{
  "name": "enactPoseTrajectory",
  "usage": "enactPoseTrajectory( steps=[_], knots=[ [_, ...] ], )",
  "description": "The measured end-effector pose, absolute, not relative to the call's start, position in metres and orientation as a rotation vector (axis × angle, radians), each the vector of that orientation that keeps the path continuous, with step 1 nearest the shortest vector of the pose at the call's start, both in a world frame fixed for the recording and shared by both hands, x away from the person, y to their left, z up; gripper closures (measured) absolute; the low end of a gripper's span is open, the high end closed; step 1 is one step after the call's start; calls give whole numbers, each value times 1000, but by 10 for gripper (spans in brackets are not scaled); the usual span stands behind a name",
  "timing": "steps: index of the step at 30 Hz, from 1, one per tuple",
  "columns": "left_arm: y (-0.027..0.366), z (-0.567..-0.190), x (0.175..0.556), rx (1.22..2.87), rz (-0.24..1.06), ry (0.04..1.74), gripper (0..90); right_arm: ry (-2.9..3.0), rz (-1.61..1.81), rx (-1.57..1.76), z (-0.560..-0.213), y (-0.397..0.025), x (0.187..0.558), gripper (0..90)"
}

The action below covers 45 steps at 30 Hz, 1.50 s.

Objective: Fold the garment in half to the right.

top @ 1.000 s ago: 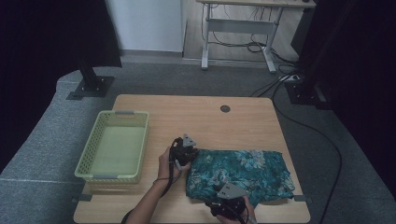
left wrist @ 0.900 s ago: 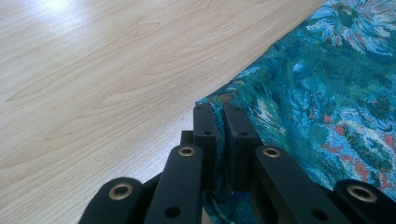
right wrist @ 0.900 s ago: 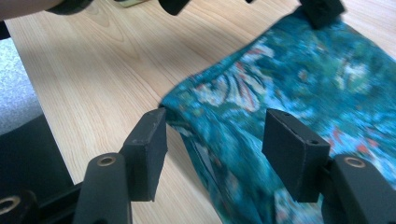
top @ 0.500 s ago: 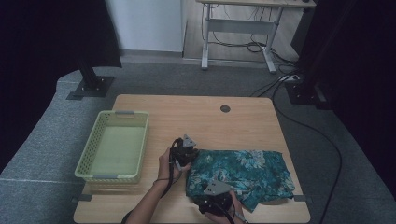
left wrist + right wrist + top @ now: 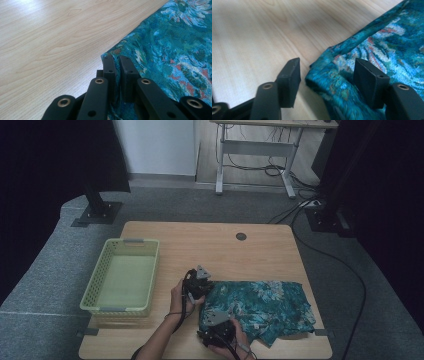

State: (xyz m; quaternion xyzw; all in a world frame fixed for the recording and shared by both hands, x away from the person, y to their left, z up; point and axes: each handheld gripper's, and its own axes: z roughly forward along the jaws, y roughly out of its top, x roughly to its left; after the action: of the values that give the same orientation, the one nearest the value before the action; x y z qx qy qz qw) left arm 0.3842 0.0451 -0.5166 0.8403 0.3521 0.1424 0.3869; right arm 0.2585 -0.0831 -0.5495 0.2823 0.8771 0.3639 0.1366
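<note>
Nearest to me, at the front edge of the desk, I have the right hand-held gripper. In the right gripper view its jaws stand wide apart, and the near-left corner of the teal floral cloth lies between them, a little bunched, with a fold rising from the wood. The jaws do not touch the fabric yet; the corner sits closer to the right jaw than to the left one.

A little farther from me is the left hand-held gripper, at the far-left corner of the same cloth. In the left gripper view the jaws are almost together and the edge of the cloth goes in between them, so I judge that this gripper already pinches the corner.

The cloth lies flat on the right half of the desk, and its long axis runs left to right, away from both grippers. So both my grippers are at its left short side, one at each corner, and the body of the cloth extends to the right of them. The right gripper is the one which has work to do: I think it must close on the near corner, and then the two corners can be lifted together and carried over to the right for a fold.

Farther to the left, well apart from the cloth, stands the green basket.
</note>
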Motion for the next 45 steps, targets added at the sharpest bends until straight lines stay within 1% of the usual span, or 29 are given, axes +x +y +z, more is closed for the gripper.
enactPoseTrajectory(
  steps=[2,4,8,11,13,20,24,26,29,32,36,41,43,45],
  knots=[
    [46,-517,384,2141,362,894,843,2527,1067,842,-550,-82,260,387],
    [47,-518,384,2132,358,894,843,2512,1062,873,-550,-82,263,434],
    [47,-518,383,2132,351,896,842,2503,1039,904,-548,-84,269,616],
    [48,-518,383,2131,347,898,842,2492,1005,902,-546,-87,271,777],
    [48,-518,384,2128,342,901,842,2480,1008,912,-546,-89,271,833],
    [53,-508,387,2107,306,907,848,2452,1034,909,-541,-88,264,847],
    [57,-487,390,2101,313,897,849,2400,1102,884,-520,-86,260,847],
    [58,-473,392,2109,282,898,848,2368,1140,870,-505,-84,259,847],
    [59,-454,393,2112,278,900,848,2338,1228,876,-486,-84,258,847],
    [60,-444,394,2132,283,906,849,2311,1266,868,-478,-82,257,847],
    [59,-434,395,2154,281,902,852,2319,1301,878,-477,-81,262,847],
    [61,-402,396,2101,295,878,853,2276,1389,844,-447,-80,267,848],
    [60,-396,395,2111,309,868,853,2268,1402,822,-439,-79,266,847],
    [61,-394,392,2124,317,858,854,2267,1404,814,-438,-79,264,847]
  ],
)
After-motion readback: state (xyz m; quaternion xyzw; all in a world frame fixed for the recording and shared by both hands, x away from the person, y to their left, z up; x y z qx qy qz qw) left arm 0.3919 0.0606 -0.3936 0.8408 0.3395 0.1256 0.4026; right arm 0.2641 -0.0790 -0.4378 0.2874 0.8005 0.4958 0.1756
